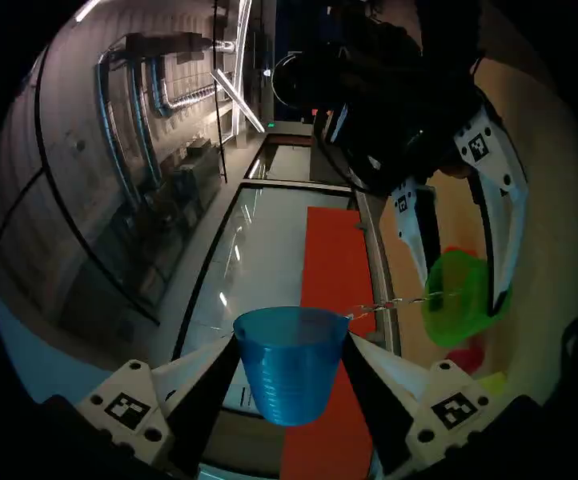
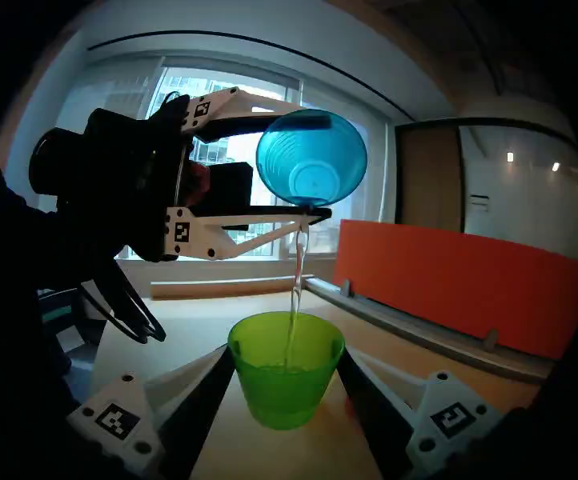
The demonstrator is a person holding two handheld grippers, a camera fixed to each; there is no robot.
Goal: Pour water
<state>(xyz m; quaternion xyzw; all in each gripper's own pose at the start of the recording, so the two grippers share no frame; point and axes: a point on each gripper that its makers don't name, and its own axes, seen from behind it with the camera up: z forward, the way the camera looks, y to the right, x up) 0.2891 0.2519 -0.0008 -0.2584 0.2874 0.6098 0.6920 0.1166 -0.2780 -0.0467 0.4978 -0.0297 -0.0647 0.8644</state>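
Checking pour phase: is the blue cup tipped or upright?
Tipped: the blue cup shows its mouth sideways; water stream falls from its rim into the green cup.

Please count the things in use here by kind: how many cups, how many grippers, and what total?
Cups: 2 (the blue cup, the green cup)
Grippers: 2 (the left gripper, the right gripper)
Total: 4

A flat orange partition panel [image 2: 465, 280] stands upright along the edge of a light wooden tabletop [image 2: 201, 318], seated in a grey metal rail [image 2: 417, 322]. A large glazed window [image 2: 233, 152] lies behind. Grey ceiling pipes [image 1: 129, 120] run parallel in the left gripper view.
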